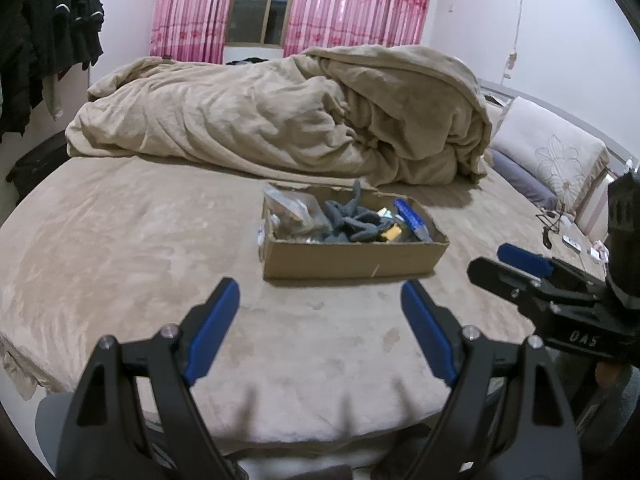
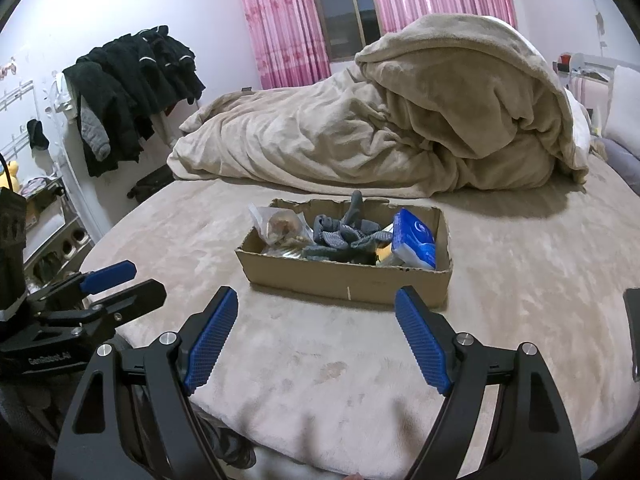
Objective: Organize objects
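Only right wrist view shows the blue pack's point(image 2: 414, 240) face.

I am in a home bedroom. A bed point(image 1: 120, 240) with a beige plush cover fills the view, a rumpled duvet point(image 1: 280, 120) heaped on it, pillows point(image 1: 552, 160) at the headboard. Pink floral curtains point(image 1: 352, 4) frame a dark window point(image 1: 260, 4). Dark clothes point(image 2: 136, 92) hang on a wall rack.

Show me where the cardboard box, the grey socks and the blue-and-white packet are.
cardboard box point(image 2: 344, 280): right wrist view, its near wall.
grey socks point(image 2: 340, 234): right wrist view, middle of the pile.
blue-and-white packet point(image 2: 414, 240): right wrist view, its printed face.
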The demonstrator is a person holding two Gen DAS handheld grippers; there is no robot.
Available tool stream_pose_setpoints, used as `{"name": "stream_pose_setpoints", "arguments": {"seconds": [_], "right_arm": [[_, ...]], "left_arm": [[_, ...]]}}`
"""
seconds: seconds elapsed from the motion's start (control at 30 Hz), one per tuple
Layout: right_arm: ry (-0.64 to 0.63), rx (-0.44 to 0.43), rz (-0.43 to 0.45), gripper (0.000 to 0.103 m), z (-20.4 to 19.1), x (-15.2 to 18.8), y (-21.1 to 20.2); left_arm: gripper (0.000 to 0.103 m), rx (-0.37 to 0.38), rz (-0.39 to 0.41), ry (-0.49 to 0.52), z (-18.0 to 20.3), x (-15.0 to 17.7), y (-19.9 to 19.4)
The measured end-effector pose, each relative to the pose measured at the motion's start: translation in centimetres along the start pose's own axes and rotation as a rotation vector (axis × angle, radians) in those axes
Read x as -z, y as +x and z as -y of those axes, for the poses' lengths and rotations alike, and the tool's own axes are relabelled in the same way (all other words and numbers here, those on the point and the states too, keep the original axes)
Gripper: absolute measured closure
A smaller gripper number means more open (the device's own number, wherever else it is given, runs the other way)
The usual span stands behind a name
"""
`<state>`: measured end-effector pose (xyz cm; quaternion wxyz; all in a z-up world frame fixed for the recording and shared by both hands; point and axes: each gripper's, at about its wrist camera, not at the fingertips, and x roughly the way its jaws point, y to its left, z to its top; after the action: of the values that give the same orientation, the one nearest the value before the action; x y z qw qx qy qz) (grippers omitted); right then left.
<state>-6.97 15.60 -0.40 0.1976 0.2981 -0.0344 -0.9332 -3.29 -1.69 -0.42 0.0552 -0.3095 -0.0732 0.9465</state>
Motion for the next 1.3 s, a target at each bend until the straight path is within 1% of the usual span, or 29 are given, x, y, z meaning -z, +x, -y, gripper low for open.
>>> {"name": "stream_pose_setpoints", "arguments": {"seconds": [0.8,1.03,1.3], "right_arm": [[0.009,-0.007,-0.031,0.02,0.4,0.3,1.3],[0.009,-0.007,-0.032,0.019,0.4,0.2,1.3],[0.009,-0.006,-0.031,0.019,0.4,0.2,1.3]], "left_arm": [[0.019,0.003,-0.018,-0.007,-0.3,0.0,0.9],[0.019,-0.005,-0.043,-0.026,-0.5,0.0,1.4],[0.019,-0.023,-0.028,-0.017,-0.5,0.0,1.1]]}}
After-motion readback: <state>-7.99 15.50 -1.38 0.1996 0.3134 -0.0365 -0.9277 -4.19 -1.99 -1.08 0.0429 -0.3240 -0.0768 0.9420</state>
